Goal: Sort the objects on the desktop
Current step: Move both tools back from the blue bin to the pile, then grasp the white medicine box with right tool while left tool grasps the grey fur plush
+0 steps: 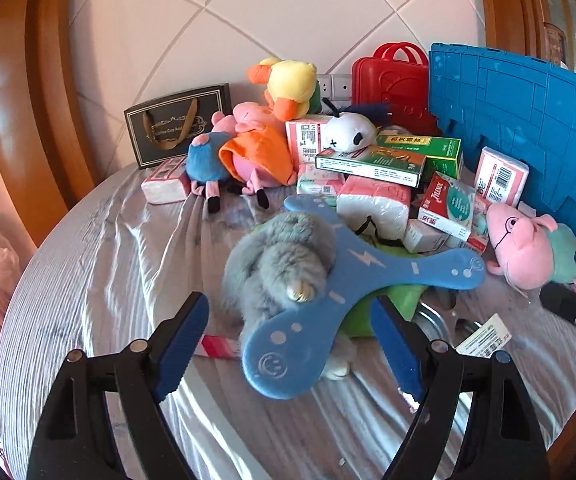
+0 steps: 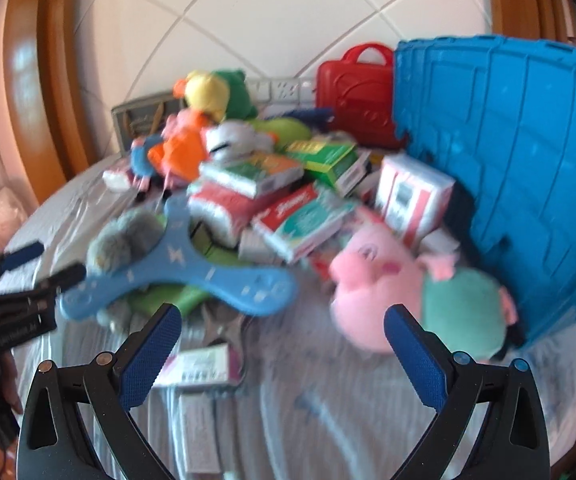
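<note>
My left gripper is open just above the table. Between its jaws, untouched, lie one arm of a blue three-armed boomerang and a grey fluffy toy. My right gripper is also open, over bare striped cloth, with nothing between its fingers. A pink pig plush in a green top lies just beyond its right finger. The boomerang lies ahead to the left, and the left gripper shows at that view's left edge. A pile of plush toys, green medicine boxes and tissue packs fills the middle.
A blue plastic crate stands on the right, a red carry case behind the pile and a dark gift bag at the back left. Small packets lie on the cloth near my right gripper. The round table's cloth shows bare on the left.
</note>
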A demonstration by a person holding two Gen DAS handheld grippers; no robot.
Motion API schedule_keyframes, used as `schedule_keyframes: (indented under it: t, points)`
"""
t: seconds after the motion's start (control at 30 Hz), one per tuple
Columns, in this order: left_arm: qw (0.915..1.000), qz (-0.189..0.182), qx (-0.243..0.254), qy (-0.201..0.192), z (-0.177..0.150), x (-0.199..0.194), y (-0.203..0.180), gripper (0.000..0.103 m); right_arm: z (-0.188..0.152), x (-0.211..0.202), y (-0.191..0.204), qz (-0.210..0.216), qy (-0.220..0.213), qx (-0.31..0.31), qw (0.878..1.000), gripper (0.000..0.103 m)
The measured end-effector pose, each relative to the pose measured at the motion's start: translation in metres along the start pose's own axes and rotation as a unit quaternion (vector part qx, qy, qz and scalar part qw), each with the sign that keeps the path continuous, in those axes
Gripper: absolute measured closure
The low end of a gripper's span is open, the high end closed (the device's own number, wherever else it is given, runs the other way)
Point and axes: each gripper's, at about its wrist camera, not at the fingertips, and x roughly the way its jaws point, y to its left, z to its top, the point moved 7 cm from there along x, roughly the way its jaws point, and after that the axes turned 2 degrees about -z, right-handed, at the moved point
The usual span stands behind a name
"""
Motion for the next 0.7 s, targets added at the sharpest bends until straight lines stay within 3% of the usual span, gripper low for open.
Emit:
schedule_keyframes:
  t: [0.27, 0.7]
  points:
    - [0.9998, -0.005, -0.003, 0.017, -0.03, 0.003, 0.019, 0.02, -0.042, 0.027, 0.052, 0.021, 0.048, -0.035, 0.998, 0.0]
    - [0.9991, -0.014, -0.011, 0.039, -0.045, 0.022, 0.027, 0.02, -0.059, 0.063, 0.084, -0.015, 0.069, -0.101, 0.992, 0.0]
